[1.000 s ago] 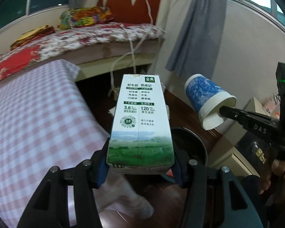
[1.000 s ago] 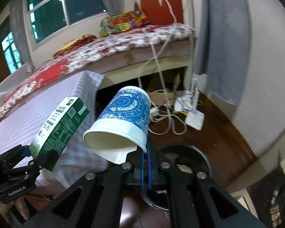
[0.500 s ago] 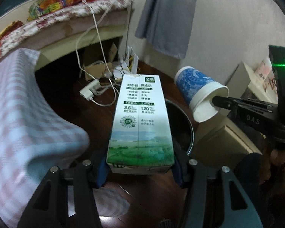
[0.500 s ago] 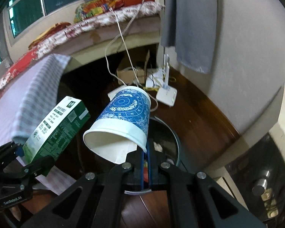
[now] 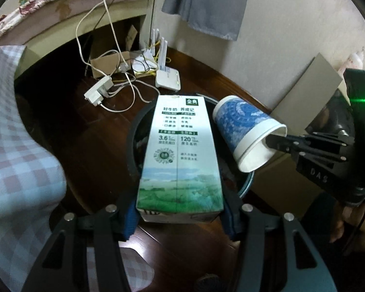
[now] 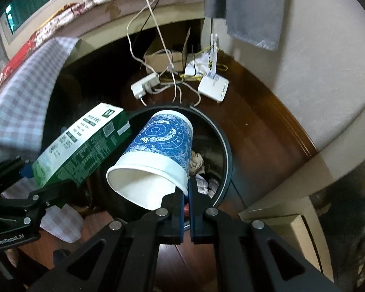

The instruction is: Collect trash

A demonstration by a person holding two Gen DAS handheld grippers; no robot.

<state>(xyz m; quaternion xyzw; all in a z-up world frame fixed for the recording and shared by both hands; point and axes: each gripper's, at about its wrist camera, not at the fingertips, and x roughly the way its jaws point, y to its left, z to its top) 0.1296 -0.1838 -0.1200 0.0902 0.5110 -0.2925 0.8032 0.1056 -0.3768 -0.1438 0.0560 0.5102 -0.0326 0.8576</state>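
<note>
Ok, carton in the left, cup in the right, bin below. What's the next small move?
Probably open the right gripper first: the paper cup, pinched by its rim, already hangs over the trash bin. The milk carton in the left gripper also sits over the bin and can follow.

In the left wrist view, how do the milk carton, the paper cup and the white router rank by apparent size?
1. milk carton, largest, though nearest the camera
2. paper cup
3. white router, smallest, but farthest away
</note>
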